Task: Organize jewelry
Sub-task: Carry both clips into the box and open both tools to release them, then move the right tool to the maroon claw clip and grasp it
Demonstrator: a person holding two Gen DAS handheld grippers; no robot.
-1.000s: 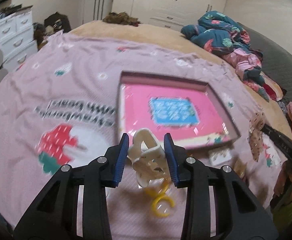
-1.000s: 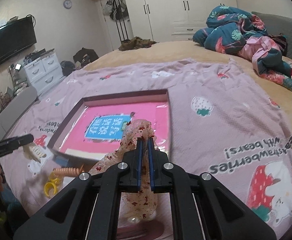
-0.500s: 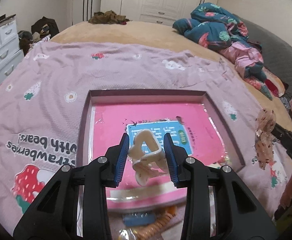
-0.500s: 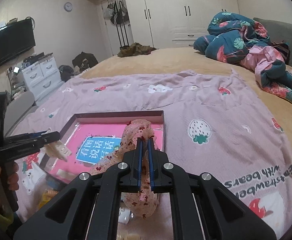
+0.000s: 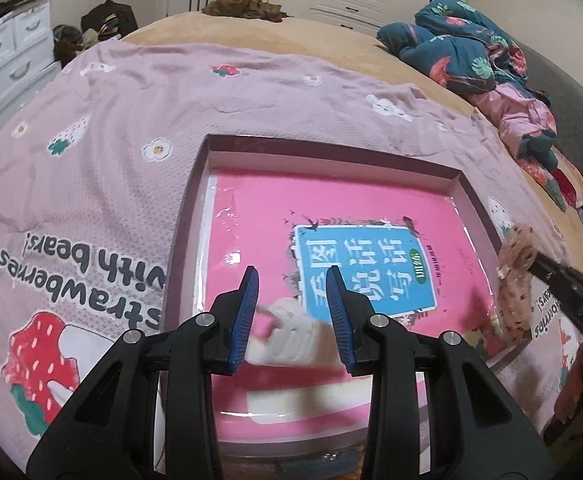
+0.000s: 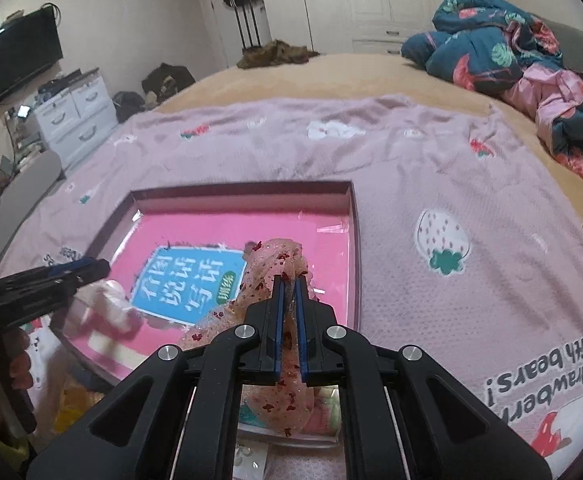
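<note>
Two hair pieces carried over the shallow pink-lined box point(image 5: 195, 216).
Left gripper point(image 5: 291, 312) holds cream hair claw point(image 5: 291, 340); right gripper point(image 6: 289, 320) pinches sheer scrunchie point(image 6: 275, 256), which may snag on release.

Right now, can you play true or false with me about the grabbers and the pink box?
1. The right gripper is pinching a see-through scrunchie with red specks. True.
2. The left gripper holds a yellow ring. False: a white hair clip, blurred, sits between its jaws.
3. The box has a pink book inside. True.
4. The box sits on a bare wooden floor. False: it rests on a pinkish strawberry blanket.
</note>
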